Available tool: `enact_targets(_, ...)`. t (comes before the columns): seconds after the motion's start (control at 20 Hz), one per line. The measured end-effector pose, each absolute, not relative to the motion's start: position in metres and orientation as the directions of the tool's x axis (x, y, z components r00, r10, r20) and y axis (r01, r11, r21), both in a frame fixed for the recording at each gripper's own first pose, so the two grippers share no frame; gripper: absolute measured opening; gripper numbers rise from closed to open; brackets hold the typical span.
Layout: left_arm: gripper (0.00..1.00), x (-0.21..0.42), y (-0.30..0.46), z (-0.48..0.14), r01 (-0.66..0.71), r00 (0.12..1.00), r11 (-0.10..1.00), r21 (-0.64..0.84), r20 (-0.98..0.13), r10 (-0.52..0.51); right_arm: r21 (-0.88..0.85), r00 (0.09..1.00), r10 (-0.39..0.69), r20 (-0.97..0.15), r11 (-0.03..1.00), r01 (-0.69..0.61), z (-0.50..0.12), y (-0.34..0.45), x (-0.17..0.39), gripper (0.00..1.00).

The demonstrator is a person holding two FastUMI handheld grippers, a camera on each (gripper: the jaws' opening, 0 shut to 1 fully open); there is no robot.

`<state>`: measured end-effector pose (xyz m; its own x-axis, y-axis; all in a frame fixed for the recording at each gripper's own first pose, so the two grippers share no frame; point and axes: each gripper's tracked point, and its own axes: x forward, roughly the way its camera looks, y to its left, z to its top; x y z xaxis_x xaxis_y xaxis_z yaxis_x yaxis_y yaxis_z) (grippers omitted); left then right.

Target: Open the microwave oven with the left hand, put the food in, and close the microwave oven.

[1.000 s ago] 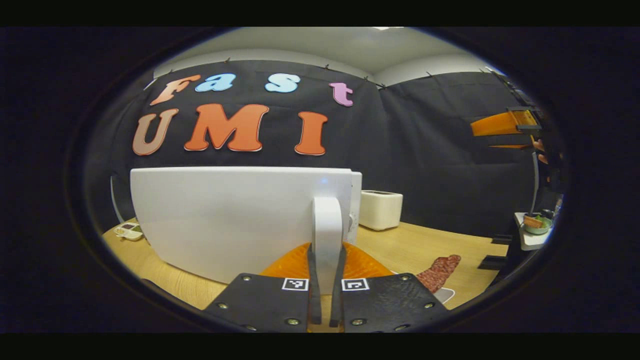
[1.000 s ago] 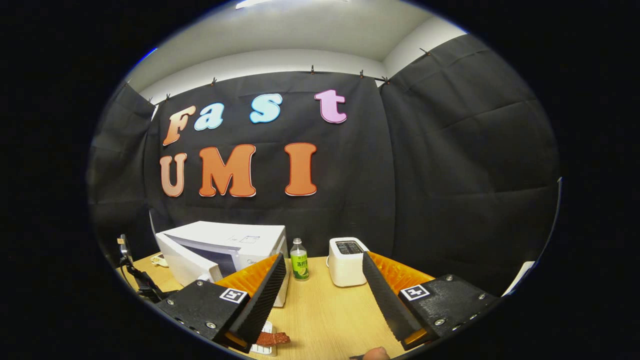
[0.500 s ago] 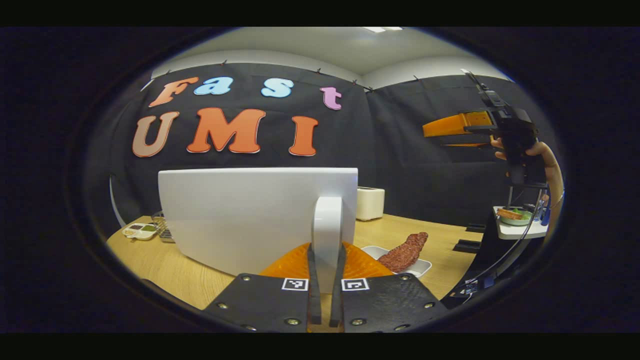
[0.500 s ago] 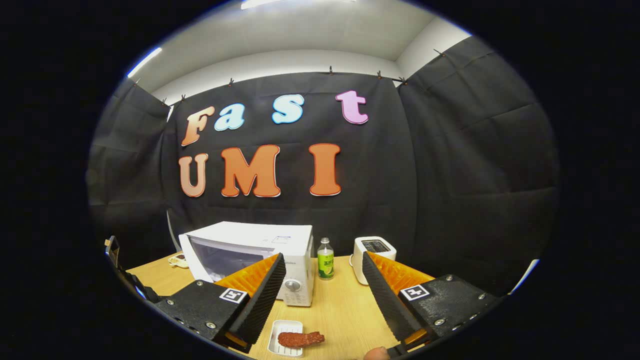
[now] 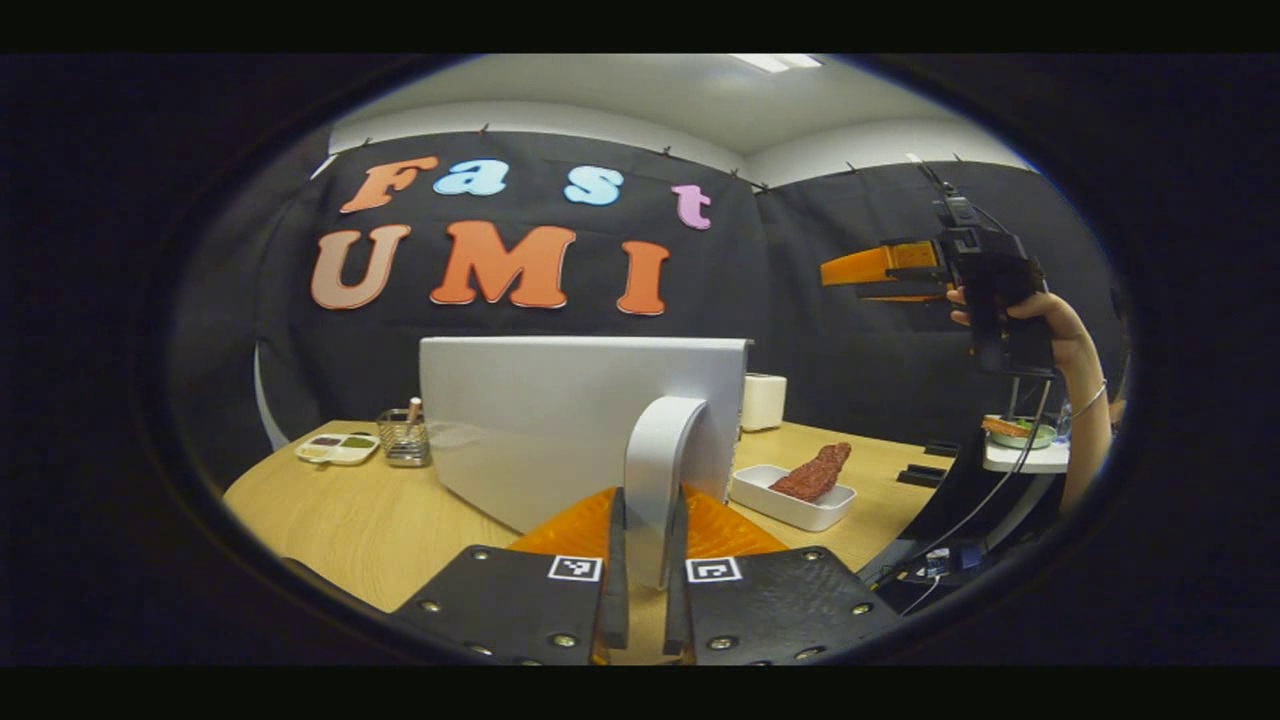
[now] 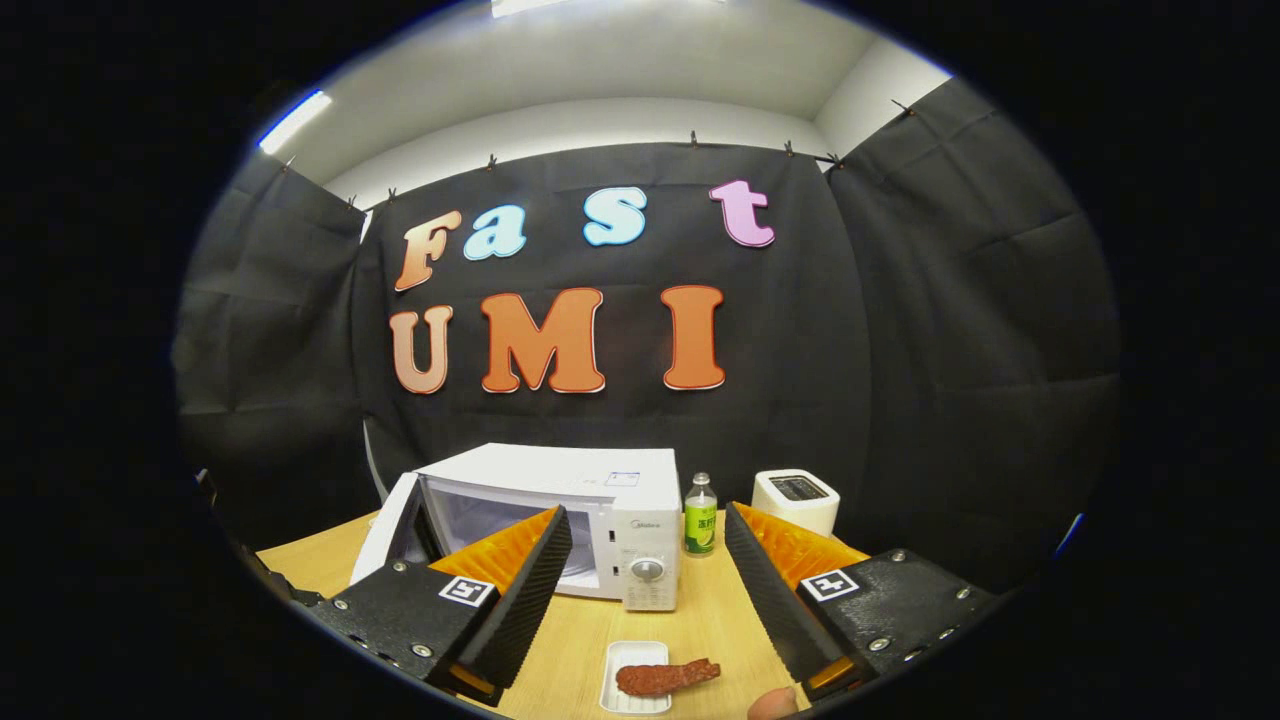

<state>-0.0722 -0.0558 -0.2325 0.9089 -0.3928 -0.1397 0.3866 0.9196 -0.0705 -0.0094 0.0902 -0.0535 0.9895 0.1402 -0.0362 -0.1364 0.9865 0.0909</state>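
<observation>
A: Left gripper (image 5: 640, 600)?
B: Pinched on the door handle (image 5: 655, 470); microwave (image 6: 570, 520) door (image 5: 580, 420) swung open.
A: Right gripper (image 6: 645, 585)?
B: Fingers spread wide, holding nothing, held up above the table (image 6: 690, 620).
A: And the food (image 6: 665, 677)?
B: In a white tray (image 6: 630, 692) near the table's front edge, just in front of the microwave. Bottle (image 6: 700, 515) & toaster (image 6: 795, 500) toward the back.

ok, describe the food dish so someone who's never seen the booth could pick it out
Find the white microwave on the wooden table, its door swung open. In front of its control panel lies a small white rectangular tray holding a reddish-brown strip of meat. The green-labelled bottle and white toaster nearby stand upright farther back; only the tray carries food.
</observation>
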Motion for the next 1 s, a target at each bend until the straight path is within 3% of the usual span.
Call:
enact_targets(0.1, 0.17, -0.085, -0.028, -0.232, 0.321, 0.931, 0.945, -0.061, -0.163, -0.327, 0.091, 0.985, 0.166, -0.036, 0.983, -0.162, -0.054, 0.106, -0.013, 1.00)
enact_targets(0.15, 0.18, -0.090, -0.012, -0.228, 0.283, 0.943, 0.958, -0.049, -0.168, -0.288, 0.087, 0.983, 0.179, -0.036, 0.981, -0.175, -0.055, 0.112, -0.016, 0.96)
enact_targets(0.35, 0.25, -0.122, 0.035, -0.217, 0.179, 0.971, 0.984, 0.010, -0.164, -0.175, 0.053, 0.979, 0.202, -0.033, 0.978, -0.200, -0.057, 0.122, -0.028, 0.96)
enact_targets(0.4, 0.36, -0.130, 0.046, -0.212, 0.150, 0.977, 0.988, 0.028, -0.154, -0.144, 0.048, 0.979, 0.203, -0.030, 0.978, -0.201, -0.059, 0.123, -0.029, 0.96)
enact_targets(0.45, 0.37, -0.137, 0.056, -0.207, 0.123, 0.982, 0.992, 0.041, -0.147, -0.116, 0.047, 0.979, 0.203, -0.029, 0.978, -0.202, -0.059, 0.123, -0.032, 0.96)
enact_targets(0.5, 0.47, -0.143, 0.061, -0.206, 0.116, 0.983, 0.993, 0.038, -0.147, -0.109, 0.049, 0.979, 0.204, -0.028, 0.978, -0.202, -0.062, 0.124, -0.034, 0.96)
enact_targets(0.6, 0.81, -0.152, 0.068, -0.199, 0.103, 0.985, 0.995, 0.005, -0.137, -0.101, 0.054, 0.979, 0.200, -0.028, 0.979, -0.199, -0.065, 0.122, -0.038, 0.96)
enact_targets(0.65, 0.85, -0.157, 0.073, -0.195, 0.091, 0.987, 0.996, -0.012, -0.129, -0.092, 0.055, 0.980, 0.196, -0.028, 0.979, -0.195, -0.066, 0.120, -0.039, 0.96)
enact_targets(1.0, 0.86, -0.155, 0.134, -0.164, -0.073, 0.995, 0.996, -0.040, -0.067, 0.071, 0.075, 0.991, 0.129, -0.021, 0.989, -0.127, -0.086, 0.093, -0.039, 0.96)
